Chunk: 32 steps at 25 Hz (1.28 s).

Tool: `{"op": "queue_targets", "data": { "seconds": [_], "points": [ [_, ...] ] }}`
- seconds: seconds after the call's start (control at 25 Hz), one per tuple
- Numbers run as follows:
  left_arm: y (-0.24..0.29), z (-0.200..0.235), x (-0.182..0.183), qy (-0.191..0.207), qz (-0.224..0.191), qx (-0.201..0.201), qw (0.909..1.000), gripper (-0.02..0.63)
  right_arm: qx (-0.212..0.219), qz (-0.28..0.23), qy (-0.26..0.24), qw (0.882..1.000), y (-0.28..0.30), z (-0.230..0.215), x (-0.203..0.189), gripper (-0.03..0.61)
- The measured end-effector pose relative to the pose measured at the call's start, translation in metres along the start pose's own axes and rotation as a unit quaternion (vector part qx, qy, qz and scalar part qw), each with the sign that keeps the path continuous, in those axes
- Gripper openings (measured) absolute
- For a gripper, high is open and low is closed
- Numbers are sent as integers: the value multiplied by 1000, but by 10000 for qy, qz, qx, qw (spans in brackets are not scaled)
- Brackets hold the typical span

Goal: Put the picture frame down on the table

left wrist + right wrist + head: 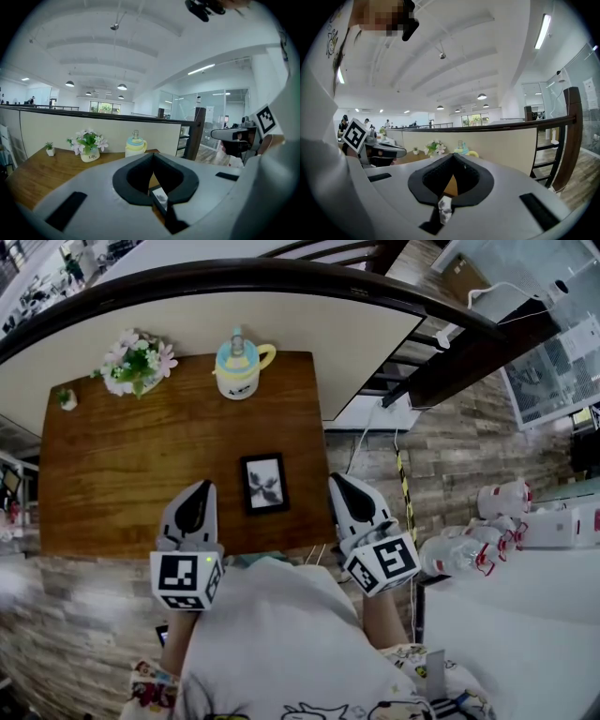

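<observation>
Just left of the picture frame (264, 484), the left claw (204, 486) sits closed on nothing. The frame rests on the counter (112, 474), flat or propped I cannot tell. Right of it, the right claw (334, 478) is likewise closed and apart from it, the pair probably parked clear on either side.

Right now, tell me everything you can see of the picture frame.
The picture frame is a small portrait-format rectangle with a thin black border, a pale mat and a dark leafy print inside. It appears to lie flat, face up, on the brown wooden table, near the front edge and toward the table's right side. Only the table touches it. The left gripper and right gripper sit on either side, both clear of it. Its material can't be told.
</observation>
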<state>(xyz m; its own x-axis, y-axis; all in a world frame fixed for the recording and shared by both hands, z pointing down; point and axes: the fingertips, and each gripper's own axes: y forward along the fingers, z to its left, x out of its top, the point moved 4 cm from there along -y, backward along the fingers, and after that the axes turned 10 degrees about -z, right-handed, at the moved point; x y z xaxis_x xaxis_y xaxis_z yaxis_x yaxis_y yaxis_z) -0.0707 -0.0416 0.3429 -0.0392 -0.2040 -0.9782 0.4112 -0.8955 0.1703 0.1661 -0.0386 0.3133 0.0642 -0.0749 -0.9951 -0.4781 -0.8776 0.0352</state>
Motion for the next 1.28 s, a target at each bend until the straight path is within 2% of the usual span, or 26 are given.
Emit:
{"op": "queue_targets", "data": {
  "seconds": [1.28],
  "points": [
    [0, 7, -4, 37, 65, 28, 10000, 3, 76, 199, 161, 9996, 8, 0, -9, -2]
  ]
}}
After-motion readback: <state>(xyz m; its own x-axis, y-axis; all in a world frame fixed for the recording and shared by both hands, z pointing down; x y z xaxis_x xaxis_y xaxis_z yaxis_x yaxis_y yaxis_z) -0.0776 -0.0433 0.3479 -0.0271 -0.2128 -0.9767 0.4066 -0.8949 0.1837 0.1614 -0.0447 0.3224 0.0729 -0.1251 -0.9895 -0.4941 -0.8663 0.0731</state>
